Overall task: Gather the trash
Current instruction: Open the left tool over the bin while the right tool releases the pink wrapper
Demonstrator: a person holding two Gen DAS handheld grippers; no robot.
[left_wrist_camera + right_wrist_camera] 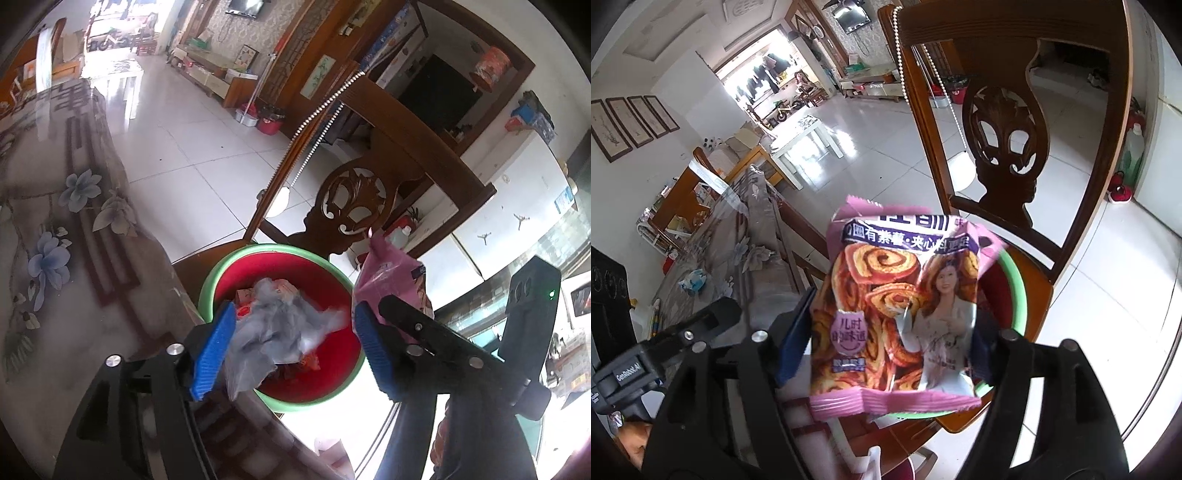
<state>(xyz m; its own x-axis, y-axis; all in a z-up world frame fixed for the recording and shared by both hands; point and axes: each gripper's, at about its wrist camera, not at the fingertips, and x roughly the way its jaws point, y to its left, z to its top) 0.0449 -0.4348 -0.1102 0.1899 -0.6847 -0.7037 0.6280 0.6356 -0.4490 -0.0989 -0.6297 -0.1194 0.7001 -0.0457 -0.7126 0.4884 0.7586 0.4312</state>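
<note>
Trash is on its way into the round red basin with the green rim (207, 284), which sits on the seat of the carved dark-wood chair (354, 199) just beside the table with the flowered cloth (74, 206).

From my left wrist camera, the left gripper (291, 350) hangs over the basin with its blue ribbed pads parted to a middling gap. The crumpled grey plastic bag (280, 332) lies between them, brushing the pad at 9 o'clock and clear of the pad at 3 o'clock, so I judge it released, not clamped. It is mostly above the basin's red floor, but its lower tail droops toward the near rim at 6 o'clock.

From my right wrist camera, the right gripper (886, 339) has the pink snack wrapper printed with pastry swirls (894, 314) standing between half-parted jaws. I cannot tell whether the pads touch it. The basin's rim shows only at 3 to 5 o'clock behind the wrapper.

My worries: the light grey bag may cling to the left pad and come away with the gripper, or slide over the near rim onto the chair seat. The wrapper looks to hang nearer the basin's edge than its middle, so it could flutter sideways and land on the seat or the white tile floor (1108, 295).
</note>
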